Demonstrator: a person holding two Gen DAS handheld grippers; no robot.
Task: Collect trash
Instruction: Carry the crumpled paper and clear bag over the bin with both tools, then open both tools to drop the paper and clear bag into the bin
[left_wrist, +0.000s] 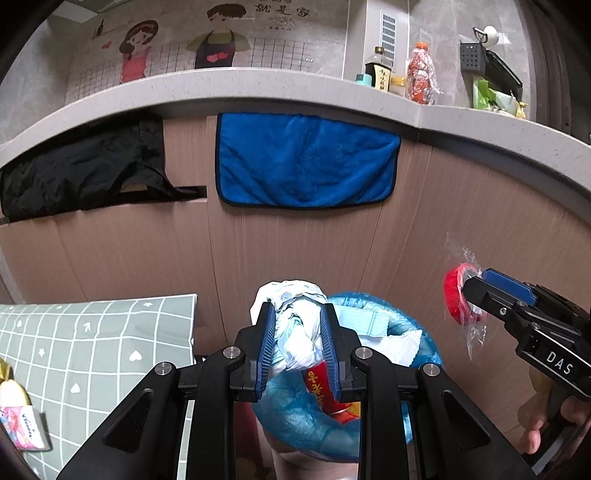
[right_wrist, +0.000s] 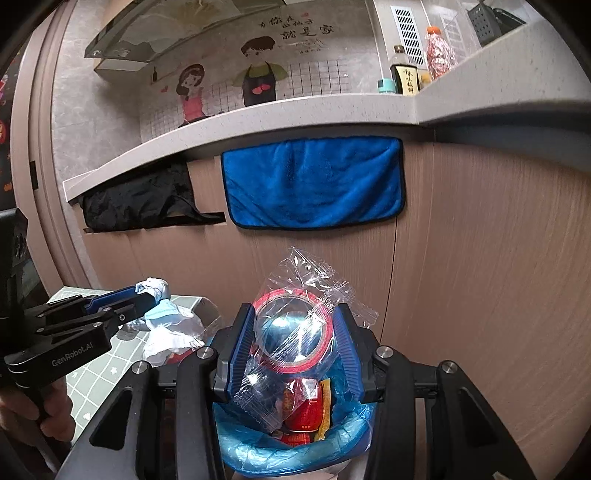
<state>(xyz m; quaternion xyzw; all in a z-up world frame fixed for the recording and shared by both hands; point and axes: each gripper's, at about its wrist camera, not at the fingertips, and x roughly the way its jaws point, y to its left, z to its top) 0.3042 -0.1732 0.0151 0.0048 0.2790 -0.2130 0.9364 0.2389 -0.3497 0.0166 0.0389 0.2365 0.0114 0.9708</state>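
Note:
My left gripper (left_wrist: 297, 314) is shut on a crumpled white and pale-blue wad of tissue and face mask (left_wrist: 295, 332), held just above a bin lined with a blue bag (left_wrist: 295, 424). Red wrappers (left_wrist: 323, 391) lie inside the bin. My right gripper (right_wrist: 291, 325) is shut on a red tape roll in a clear plastic wrapper (right_wrist: 291, 332), also held over the blue-lined bin (right_wrist: 295, 450). In the left wrist view the right gripper (left_wrist: 471, 295) with the red roll (left_wrist: 454, 295) hangs to the right of the bin. In the right wrist view the left gripper (right_wrist: 147, 299) carries the wad (right_wrist: 166, 317) at the left.
A table with a grey-green grid cloth (left_wrist: 92, 350) stands left of the bin, with a small box (left_wrist: 26, 428) on it. Behind the bin is a wooden cabinet front (left_wrist: 461, 221) hung with a blue towel (left_wrist: 306, 158) and a black cloth (left_wrist: 85, 166). Bottles (left_wrist: 419, 74) stand on the counter.

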